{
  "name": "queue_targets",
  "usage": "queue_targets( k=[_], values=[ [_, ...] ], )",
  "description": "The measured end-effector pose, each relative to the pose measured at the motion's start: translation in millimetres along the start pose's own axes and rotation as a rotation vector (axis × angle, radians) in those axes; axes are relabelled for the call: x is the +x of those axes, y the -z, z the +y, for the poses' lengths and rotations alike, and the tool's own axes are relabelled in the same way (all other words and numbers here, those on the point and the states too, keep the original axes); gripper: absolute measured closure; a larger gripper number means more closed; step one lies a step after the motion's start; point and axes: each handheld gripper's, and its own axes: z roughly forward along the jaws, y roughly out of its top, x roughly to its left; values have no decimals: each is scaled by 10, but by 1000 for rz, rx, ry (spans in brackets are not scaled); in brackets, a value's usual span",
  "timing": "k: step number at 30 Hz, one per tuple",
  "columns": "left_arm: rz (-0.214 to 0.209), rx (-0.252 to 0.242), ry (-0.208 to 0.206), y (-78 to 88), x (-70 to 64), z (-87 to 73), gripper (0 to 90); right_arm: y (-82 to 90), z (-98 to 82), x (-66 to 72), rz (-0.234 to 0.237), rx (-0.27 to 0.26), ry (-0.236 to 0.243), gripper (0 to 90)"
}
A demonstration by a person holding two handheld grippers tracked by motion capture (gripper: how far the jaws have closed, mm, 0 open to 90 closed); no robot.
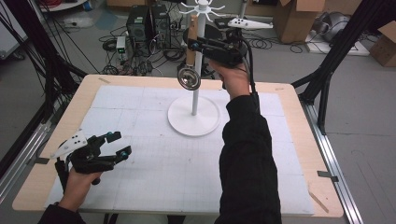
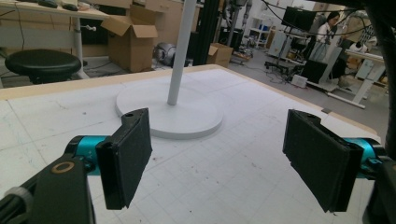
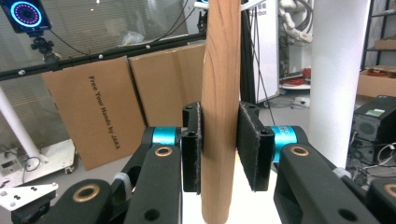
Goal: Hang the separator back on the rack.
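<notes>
A: Right hand-held gripper [image 3: 219,149] is pinching the round light-wood handle [image 3: 222,107], pads [image 3: 250,147] flat on both sides. Handle stands upright.

B: Where's that in the high view?

A: Raised above the far half of the surface [image 1: 299,140], right beside the white pole of the round-based white rack [image 1: 194,112]. Handle [image 1: 191,39] ends below in a round shiny metal head [image 1: 189,78] that hangs in front of the pole, clear of the base.

B: Left side?

A: Left hand-held gripper [image 1: 119,143] is low at the near-left corner, jaws spread wide, nothing between them. Its own camera looks across the white gridded mat [image 2: 224,177] to the rack base [image 2: 182,116].
</notes>
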Motion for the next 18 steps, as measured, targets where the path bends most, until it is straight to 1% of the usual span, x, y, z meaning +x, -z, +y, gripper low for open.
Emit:
queue_targets(
  k=[1,2,3,4,5,6,7,9,11,13,14,17,18],
  values=[
    [6,1,2,7,11,-2,240,17,-7,19,-13,-2,7,702],
    [6,1,5,15,23,-5,240,40,-14,38,-31,-1,22,672],
    [6,-4,13,20,27,-8,240,61,-20,60,-48,11,24,594],
    [7,-7,20,24,30,-8,240,83,-25,83,-73,21,24,553],
    [10,-7,18,30,36,-6,240,113,-39,118,-88,19,39,551],
    [8,-10,21,31,36,-6,240,152,-59,157,-90,9,52,542],
    [8,-11,22,33,34,-6,240,190,-80,196,-101,4,60,506],
    [9,-10,21,35,36,-5,240,269,-140,258,-119,6,81,471],
    [12,-10,23,38,38,-6,240,358,-233,313,-140,14,98,440],
    [13,-13,24,40,42,-6,239,464,-352,355,-160,22,99,400],
    [15,-15,26,40,43,-6,239,522,-420,374,-169,24,103,381],
    [19,-20,28,39,54,-8,233,710,-654,437,-213,39,132,320],
    [21,-22,29,36,55,-9,230,774,-739,459,-227,51,136,314]
  ],
)
